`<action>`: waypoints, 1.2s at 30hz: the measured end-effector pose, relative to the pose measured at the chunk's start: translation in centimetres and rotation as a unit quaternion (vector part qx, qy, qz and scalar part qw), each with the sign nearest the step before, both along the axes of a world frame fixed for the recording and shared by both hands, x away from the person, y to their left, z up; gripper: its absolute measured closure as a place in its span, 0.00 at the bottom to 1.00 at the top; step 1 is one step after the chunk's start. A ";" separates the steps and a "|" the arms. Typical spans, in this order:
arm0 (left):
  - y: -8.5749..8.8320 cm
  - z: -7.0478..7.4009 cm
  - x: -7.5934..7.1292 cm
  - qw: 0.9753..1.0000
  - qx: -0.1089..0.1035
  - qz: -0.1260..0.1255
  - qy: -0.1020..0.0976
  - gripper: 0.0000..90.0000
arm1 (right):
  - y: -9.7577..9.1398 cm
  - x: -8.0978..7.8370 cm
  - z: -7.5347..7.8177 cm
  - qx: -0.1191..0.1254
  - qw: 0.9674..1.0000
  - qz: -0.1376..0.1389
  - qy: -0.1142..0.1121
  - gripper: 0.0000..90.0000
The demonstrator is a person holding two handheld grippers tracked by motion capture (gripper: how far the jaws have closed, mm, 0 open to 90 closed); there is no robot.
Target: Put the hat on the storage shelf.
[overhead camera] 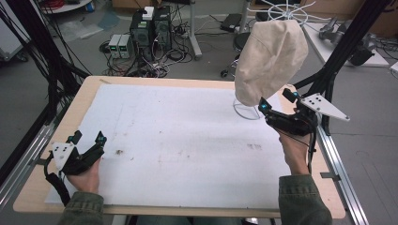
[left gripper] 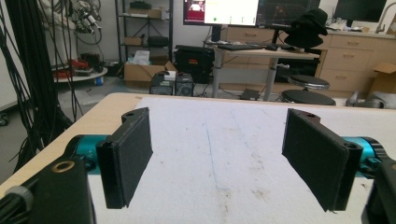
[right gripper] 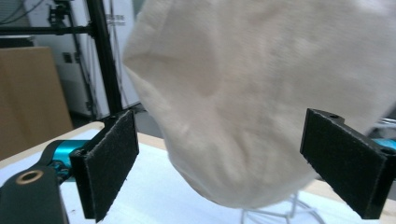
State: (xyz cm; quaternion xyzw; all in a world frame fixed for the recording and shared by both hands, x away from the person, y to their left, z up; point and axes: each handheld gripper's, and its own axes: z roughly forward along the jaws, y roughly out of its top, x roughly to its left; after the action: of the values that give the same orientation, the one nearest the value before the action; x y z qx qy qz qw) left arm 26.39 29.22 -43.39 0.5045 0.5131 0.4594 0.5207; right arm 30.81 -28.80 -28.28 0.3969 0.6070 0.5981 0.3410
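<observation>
Two hand-held grippers are in use at a wooden table [overhead camera: 89,89] covered by a white mat [overhead camera: 178,136]. The item under work is a cream cloth hat [overhead camera: 271,56] sitting over a white wire stand [overhead camera: 246,110] at the far right corner of the mat; the stand's ring base rests on the mat and the cloth hangs clear above it.

Right gripper [overhead camera: 278,104]: raised off the table and aimed at the lower edge of the hat, just beside it. In the right gripper view the jaws stand wide apart with the hat [right gripper: 261,98] looming between and beyond them; neither pad [right gripper: 109,161] presses on the cloth. State: released, nothing grasped. Whether a jaw tip brushes the fabric cannot be told from the high view.

Left gripper [overhead camera: 88,137]: low over the near left corner of the mat, well apart from the hat. The left gripper view shows its jaws spread with bare mat [left gripper: 219,154] between them. State: released, empty.

Assessment of progress: the hat is seated on the stand and looks draped fully over it, so if the work is hanging the hat, the placing appears complete and only drawing the right gripper clear remains. If the work is taking the hat off, it is at the outset: a grip on the cloth and a lift off the stand are both outstanding. The pictures do not settle which.
</observation>
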 end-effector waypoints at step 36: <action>0.1 0.1 -0.3 1.000 -0.003 0.007 -0.003 0.27 | -1.5 -6.4 -9.7 0.032 0.979 -0.198 0.028 0.11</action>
State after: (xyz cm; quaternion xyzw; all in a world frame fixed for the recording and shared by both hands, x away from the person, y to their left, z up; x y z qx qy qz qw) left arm 26.09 29.33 -43.32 0.4980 0.5163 0.4631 0.5206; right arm 24.39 -30.32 -37.95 0.5365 0.5067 0.5264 0.4223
